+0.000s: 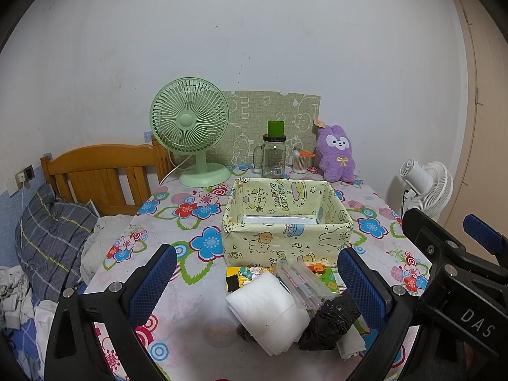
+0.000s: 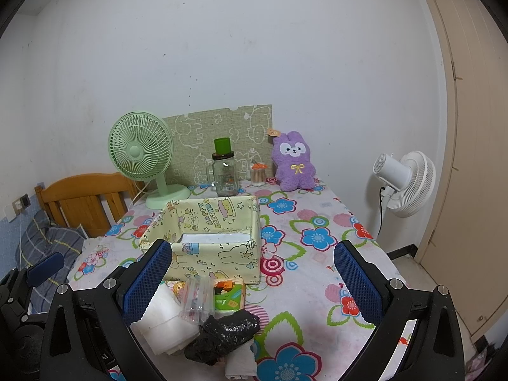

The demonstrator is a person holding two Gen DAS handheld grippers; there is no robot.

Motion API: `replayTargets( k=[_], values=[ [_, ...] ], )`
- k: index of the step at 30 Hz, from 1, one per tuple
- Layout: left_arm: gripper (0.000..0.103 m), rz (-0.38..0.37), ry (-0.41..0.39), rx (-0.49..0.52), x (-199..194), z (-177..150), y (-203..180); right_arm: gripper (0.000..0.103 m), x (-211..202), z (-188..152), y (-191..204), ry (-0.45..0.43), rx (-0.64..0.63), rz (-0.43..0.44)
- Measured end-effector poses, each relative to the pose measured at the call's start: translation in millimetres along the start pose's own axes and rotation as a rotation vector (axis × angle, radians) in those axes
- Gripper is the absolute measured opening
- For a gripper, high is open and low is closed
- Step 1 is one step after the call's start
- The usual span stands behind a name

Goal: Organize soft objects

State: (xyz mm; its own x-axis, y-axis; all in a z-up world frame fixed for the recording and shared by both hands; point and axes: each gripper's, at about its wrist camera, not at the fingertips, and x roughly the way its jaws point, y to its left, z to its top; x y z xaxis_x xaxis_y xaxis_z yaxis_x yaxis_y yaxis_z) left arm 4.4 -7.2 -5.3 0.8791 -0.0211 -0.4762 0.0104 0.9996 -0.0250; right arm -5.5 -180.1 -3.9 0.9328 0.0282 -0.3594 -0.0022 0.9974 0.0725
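A pale yellow cartoon-print box (image 1: 285, 241) (image 2: 222, 257) stands open on the flowered table, with something white lying flat inside. In front of it lies a pile: a white folded soft pad (image 1: 270, 311) (image 2: 165, 317), a clear plastic packet (image 1: 301, 282) (image 2: 197, 298), a colourful tissue pack (image 1: 324, 274) (image 2: 228, 295) and a crumpled black plastic bag (image 1: 330, 320) (image 2: 222, 336). My left gripper (image 1: 257, 289) is open and empty, its fingers either side of the pile. My right gripper (image 2: 254, 285) is open and empty, above the pile's right part.
At the table's back stand a green desk fan (image 1: 190, 127), a glass jar with a green lid (image 1: 274, 155), a cotton swab holder (image 1: 300, 162) and a purple plush rabbit (image 1: 336, 152). A white floor fan (image 2: 403, 184) is to the right, a bed (image 1: 63, 222) to the left.
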Motion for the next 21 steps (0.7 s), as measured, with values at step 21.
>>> replayTargets(
  k=[21],
  values=[
    [0.101,-0.005,-0.006,-0.003,-1.9,4.7,-2.0,0.103,-2.0,-3.8,-3.2,0.01,0.012,0.01]
  ],
)
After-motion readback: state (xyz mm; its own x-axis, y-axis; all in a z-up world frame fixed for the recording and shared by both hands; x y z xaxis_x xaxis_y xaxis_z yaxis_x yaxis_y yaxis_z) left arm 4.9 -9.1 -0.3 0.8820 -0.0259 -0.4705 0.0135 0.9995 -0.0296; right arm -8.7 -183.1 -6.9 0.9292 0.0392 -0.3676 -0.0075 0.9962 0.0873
